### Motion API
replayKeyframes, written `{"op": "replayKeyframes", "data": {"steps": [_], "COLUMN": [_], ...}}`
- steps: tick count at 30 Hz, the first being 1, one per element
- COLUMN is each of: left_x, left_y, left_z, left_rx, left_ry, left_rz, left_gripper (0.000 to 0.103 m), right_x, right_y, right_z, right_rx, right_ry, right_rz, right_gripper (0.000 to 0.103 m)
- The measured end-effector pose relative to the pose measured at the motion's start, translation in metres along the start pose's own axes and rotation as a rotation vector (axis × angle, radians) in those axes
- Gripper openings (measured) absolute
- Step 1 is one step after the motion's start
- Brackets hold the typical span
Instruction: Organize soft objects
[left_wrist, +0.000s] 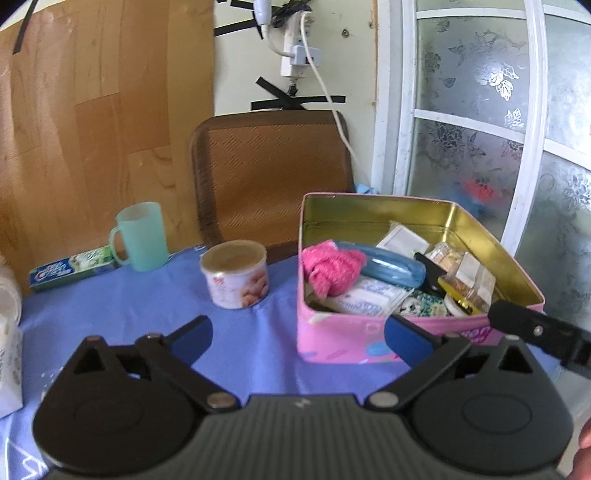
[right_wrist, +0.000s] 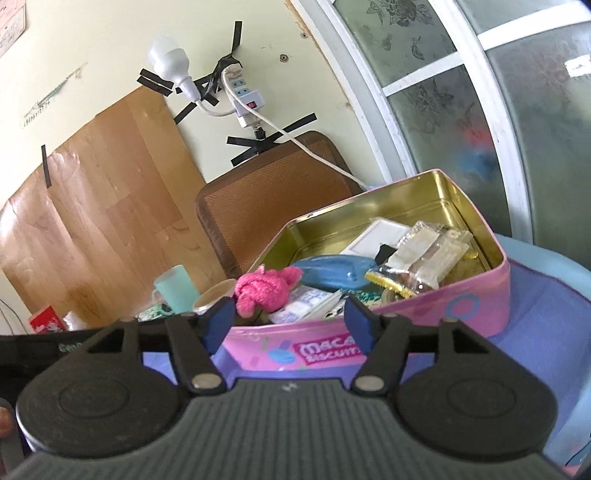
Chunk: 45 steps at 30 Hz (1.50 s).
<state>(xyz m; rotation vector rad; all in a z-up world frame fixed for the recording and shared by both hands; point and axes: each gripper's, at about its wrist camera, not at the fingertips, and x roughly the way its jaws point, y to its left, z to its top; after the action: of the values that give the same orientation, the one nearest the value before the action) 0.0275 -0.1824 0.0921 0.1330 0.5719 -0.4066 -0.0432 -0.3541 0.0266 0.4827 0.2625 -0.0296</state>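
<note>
A pink biscuit tin stands open on the blue tablecloth. In it lie a pink knitted cloth, a blue soft pouch, a tissue pack and clear snack packets. My left gripper is open and empty, in front of the tin's left corner. My right gripper is open and empty, close to the tin's front wall below the pink cloth. One of the right gripper's fingers shows at the right of the left wrist view.
A small tin can, a teal mug and a toothpaste box stand on the cloth left of the tin. A brown chair back is behind the table. A white packet lies at the far left.
</note>
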Motion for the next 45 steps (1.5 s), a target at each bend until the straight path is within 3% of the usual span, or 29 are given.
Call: {"op": "replayKeyframes", "data": {"steps": [6, 13, 21, 26, 45], "left_x": [-0.012, -0.026, -0.029, -0.030, -0.038], "left_y": [0.009, 0.019, 0.015, 0.018, 0.022], "left_z": [-0.007, -0.013, -0.018, -0.020, -0.017], "left_rx": [-0.012, -0.028, 0.019, -0.003, -0.023], "left_ry": [0.031, 0.002, 0.005, -0.007, -0.100], "left_rz": [0.031, 0.059, 0.044, 0.020, 0.153], "left_gripper": [0.103, 0.103, 0.103, 0.103, 0.103], "right_x": [-0.005, -0.005, -0.002, 0.001, 0.004], "right_y": [0.015, 0.028, 0.031, 0.029, 0.021], "right_z": [-0.004, -0.006, -0.009, -0.010, -0.012], "right_rx": [-0.017, -0.037, -0.037, -0.028, -0.006], "right_ry": [0.010, 0.021, 0.026, 0.034, 0.043], "right_rz": [0.026, 0.048, 0.036, 0.025, 0.007], "right_gripper": [0.070, 0.071, 0.071, 0.071, 0.072]}}
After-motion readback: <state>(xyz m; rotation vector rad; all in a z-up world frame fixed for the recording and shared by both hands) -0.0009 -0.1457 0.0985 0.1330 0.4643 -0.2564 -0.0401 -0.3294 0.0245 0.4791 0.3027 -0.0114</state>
